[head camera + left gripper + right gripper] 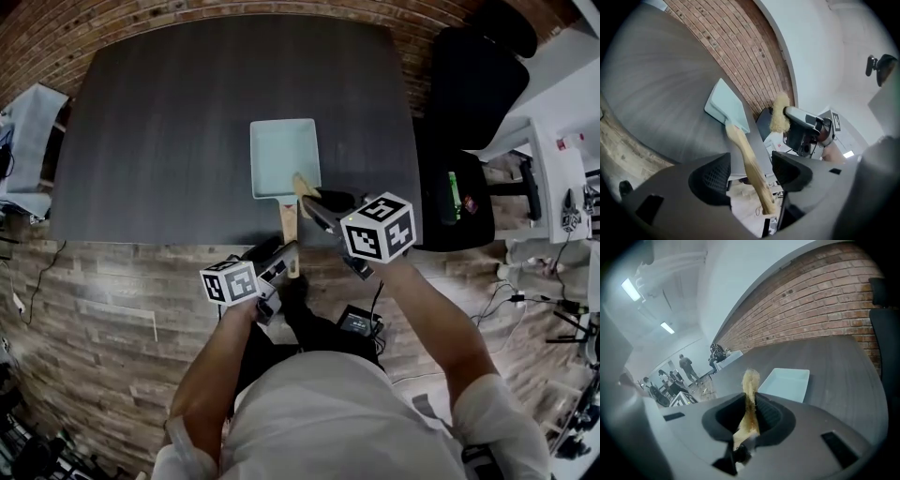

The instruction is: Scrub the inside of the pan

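A pale blue rectangular pan (284, 155) lies on the dark grey table (169, 131), and its wooden handle (289, 225) juts over the near edge. My left gripper (284, 258) is at the end of that handle. In the left gripper view its jaws (750, 171) stand open on either side of the handle (752, 164), with gaps at both pads. My right gripper (314, 202) is shut on a scrubbing brush whose tan bristles (302, 183) hover at the pan's near rim. The right gripper view shows the brush (750, 394) pinched upright, with the pan (786, 383) beyond.
A black office chair (469, 103) stands by the table's right side, next to a white desk (562, 169) with cables. A brick wall (281, 7) runs behind the table. Wood-plank floor (112, 300) lies below me. Several people (670, 380) stand far off.
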`<state>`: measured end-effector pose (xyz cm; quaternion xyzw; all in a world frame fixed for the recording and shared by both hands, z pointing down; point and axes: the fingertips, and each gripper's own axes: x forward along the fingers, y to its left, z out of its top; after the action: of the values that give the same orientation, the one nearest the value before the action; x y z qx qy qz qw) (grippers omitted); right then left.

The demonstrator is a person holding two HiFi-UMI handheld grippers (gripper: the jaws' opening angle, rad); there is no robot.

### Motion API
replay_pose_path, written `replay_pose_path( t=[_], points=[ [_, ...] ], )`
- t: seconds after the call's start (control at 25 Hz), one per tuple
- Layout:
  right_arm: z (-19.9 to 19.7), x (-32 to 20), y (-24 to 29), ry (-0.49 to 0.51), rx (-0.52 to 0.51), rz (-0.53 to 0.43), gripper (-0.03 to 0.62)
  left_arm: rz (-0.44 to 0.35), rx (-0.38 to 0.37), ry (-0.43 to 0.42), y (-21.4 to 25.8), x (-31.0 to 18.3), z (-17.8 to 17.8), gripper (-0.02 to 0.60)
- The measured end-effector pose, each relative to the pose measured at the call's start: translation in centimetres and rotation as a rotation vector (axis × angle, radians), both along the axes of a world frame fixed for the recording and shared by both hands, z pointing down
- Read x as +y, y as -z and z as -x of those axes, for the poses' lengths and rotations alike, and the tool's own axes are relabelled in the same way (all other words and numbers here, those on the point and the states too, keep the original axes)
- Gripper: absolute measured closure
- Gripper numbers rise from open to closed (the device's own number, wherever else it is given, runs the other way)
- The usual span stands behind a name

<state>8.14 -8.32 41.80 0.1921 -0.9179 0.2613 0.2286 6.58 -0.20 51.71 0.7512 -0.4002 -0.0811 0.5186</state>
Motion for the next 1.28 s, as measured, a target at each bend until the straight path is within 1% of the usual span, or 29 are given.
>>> replay_pose_path(
  t=[0.12, 0.28, 0.36, 0.4, 0.44, 0.48, 0.56, 0.6, 0.68, 0.84, 0.92, 1.08, 1.28],
  points=[
    [1.9, -1.9, -1.1, -0.003, 0.049, -0.040, 0.533, 0.010, 0.061, -0.053, -0.5, -1.0, -0.9, 0.311],
    [3.9, -5.0, -2.9, -0.060, 0.098, -0.052, 0.533, 0.036, 0.117, -0.125, -1.4, -2.0, -2.4, 0.311],
    [4.9, -6.2, -3.9, -0.076, 0.131, -0.064, 0.533, 0.044, 0.156, -0.142, -1.5, -2.4, -2.8, 0.346],
    [5.4, -6.9, -4.3, -0.081, 0.151, -0.074, 0.533, 0.047, 0.186, -0.151, -1.5, -2.6, -3.0, 0.374],
    [5.8, -7.5, -4.7, -0.085, 0.170, -0.084, 0.533, 0.053, 0.217, -0.160, -1.4, -2.7, -3.2, 0.435],
    [6.2, -8.0, -5.1, -0.088, 0.190, -0.092, 0.533, 0.064, 0.246, -0.168, -1.3, -2.7, -3.3, 0.443],
    [6.9, -9.1, -5.7, -0.081, 0.245, -0.125, 0.533, 0.091, 0.279, -0.175, -1.2, -2.6, -3.1, 0.461],
    [7.3, -9.6, -6.0, -0.065, 0.286, -0.157, 0.534, 0.104, 0.288, -0.171, -1.1, -2.4, -3.0, 0.469],
    [8.0, -10.6, -6.7, -0.004, 0.393, -0.252, 0.534, 0.128, 0.294, -0.159, -1.2, -2.1, -2.5, 0.485],
    [9.1, -12.6, -8.4, 0.168, 0.648, -0.501, 0.534, 0.164, 0.298, -0.142, -1.3, -1.5, -1.9, 0.494],
    [9.3, -13.7, -9.1, 0.228, 0.743, -0.608, 0.534, 0.178, 0.302, -0.138, -1.3, -1.5, -1.7, 0.497],
    [9.8, -15.8, -9.4, 0.272, 0.851, -0.764, 0.534, 0.199, 0.308, -0.136, -1.4, -1.3, -1.4, 0.502],
    [10.5, -16.7, -10.4, 0.348, 0.960, -0.887, 0.537, 0.207, 0.309, -0.143, -1.3, -1.3, -1.3, 0.503]
  ],
)
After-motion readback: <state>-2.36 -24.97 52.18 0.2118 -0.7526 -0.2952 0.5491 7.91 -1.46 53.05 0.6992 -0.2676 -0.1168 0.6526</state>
